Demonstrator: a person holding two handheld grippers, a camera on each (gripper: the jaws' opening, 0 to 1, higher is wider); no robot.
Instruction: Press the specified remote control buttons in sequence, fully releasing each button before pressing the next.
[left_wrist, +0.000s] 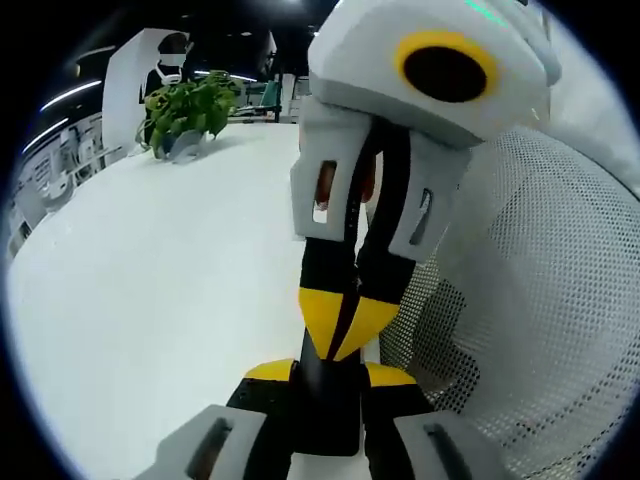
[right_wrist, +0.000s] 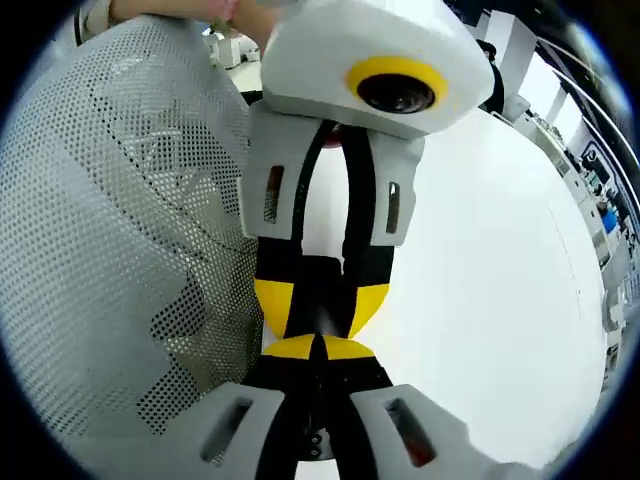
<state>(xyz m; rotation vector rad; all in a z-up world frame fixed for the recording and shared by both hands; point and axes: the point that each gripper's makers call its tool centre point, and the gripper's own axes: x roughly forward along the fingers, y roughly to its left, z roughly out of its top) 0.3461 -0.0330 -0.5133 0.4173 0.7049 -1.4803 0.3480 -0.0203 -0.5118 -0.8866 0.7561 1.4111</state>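
While the left gripper (left_wrist: 330, 378) is clamping a black remote (left_wrist: 326, 412) between its yellow-tipped jaws, the right gripper (left_wrist: 345, 335) is reaching in from the opposite side, its jaws closed to a point. That point is meeting the remote's upper end, though which button lies under it cannot be told. Both are hanging over a white table (left_wrist: 150, 280) beside a mesh chair (left_wrist: 540, 300), a plant (left_wrist: 190, 108) sitting far back.
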